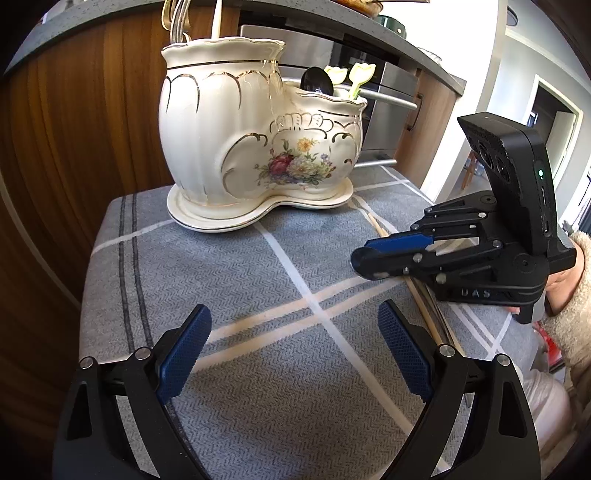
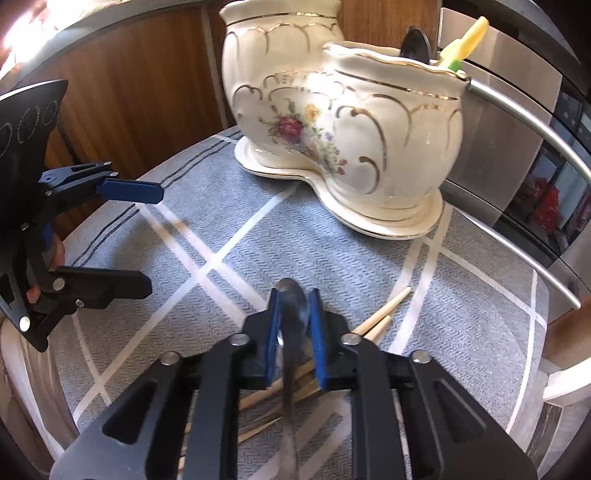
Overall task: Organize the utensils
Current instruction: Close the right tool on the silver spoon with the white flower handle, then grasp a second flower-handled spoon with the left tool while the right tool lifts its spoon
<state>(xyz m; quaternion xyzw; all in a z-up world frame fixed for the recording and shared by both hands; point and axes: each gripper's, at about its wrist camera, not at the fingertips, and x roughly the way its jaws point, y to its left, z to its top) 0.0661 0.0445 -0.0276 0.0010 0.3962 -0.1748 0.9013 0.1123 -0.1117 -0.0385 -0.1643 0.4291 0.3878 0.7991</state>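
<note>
Right gripper (image 2: pixel 295 314) fingers clamp a metal spoon (image 2: pixel 291 354) low over the tabletop (image 2: pixel 229 229) chopsticks (image 2: pixel 384 314); the left wrist view hides that spoon. Left gripper (image 1: pixel 295 350) open, empty. Ceramic holder (image 1: pixel 236 147) behind.

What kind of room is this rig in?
Most likely a home kitchen. A built-in steel oven with a bar handle sits under a dark countertop beside wood cabinets, and a flowered ceramic utensil holder stands on a grey checked cloth.
</note>
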